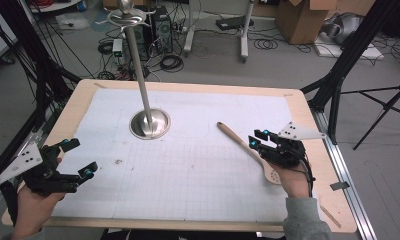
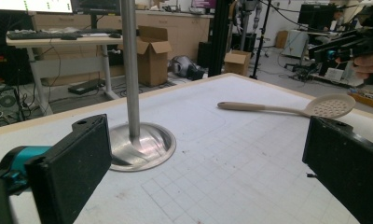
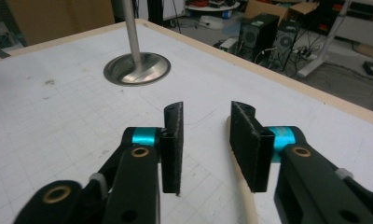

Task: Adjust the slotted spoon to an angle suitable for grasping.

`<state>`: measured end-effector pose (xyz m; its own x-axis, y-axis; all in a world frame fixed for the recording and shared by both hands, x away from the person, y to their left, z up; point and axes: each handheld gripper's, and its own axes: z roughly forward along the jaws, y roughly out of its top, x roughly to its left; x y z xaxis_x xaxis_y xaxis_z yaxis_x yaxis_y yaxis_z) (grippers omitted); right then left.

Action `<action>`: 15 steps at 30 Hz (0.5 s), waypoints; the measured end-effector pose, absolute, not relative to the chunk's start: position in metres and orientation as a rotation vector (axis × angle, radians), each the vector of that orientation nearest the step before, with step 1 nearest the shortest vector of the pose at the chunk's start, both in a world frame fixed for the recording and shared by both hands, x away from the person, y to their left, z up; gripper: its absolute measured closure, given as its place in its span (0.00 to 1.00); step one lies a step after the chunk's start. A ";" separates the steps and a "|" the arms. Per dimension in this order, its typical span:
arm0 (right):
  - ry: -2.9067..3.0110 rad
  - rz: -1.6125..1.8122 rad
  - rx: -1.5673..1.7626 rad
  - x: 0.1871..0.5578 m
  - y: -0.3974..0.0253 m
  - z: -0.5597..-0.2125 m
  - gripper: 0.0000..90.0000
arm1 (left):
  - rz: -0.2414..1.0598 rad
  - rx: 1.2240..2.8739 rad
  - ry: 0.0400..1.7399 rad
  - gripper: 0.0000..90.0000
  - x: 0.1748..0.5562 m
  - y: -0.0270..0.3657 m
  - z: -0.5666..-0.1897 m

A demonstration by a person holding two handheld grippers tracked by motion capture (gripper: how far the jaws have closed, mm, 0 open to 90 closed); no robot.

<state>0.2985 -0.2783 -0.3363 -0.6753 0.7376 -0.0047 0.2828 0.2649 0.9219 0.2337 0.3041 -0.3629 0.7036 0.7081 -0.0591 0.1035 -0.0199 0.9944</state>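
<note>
A wooden slotted spoon [image 1: 235,136] lies on the white grid mat [image 1: 198,170] at the right, handle toward the far middle, bowl near the person's right hand. My right gripper [image 1: 258,138] hovers over its handle. In the right gripper view the gripper [image 3: 205,112] is open, its jaws partly apart, and the spoon handle [image 3: 247,207] runs on the mat just under the right-hand jaw. My left gripper [image 1: 82,157] is at the near left edge, wide open with nothing between its jaws [image 2: 205,135]. It looks toward the spoon [image 2: 287,108].
A steel stand with a round base [image 1: 149,123] and a tall pole [image 1: 135,55] rises from the far middle of the mat; its base [image 2: 142,147] is also in the left gripper view. The wooden table rim [image 1: 308,115] frames the mat. Cables, boxes and tripods crowd the floor beyond.
</note>
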 end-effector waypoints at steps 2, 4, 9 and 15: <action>2.115 1.391 0.935 0.303 -0.278 -0.339 0.75 | 0.545 1.539 0.690 0.02 0.234 0.303 -0.363; 2.130 1.361 0.941 0.308 -0.277 -0.341 0.78 | 0.543 1.544 0.690 0.02 0.234 0.303 -0.364; 2.158 1.299 0.947 0.318 -0.274 -0.347 0.90 | 0.544 1.547 0.693 0.02 0.235 0.303 -0.365; 2.174 1.253 0.948 0.327 -0.268 -0.353 1.00 | 0.540 1.550 0.695 0.02 0.235 0.303 -0.366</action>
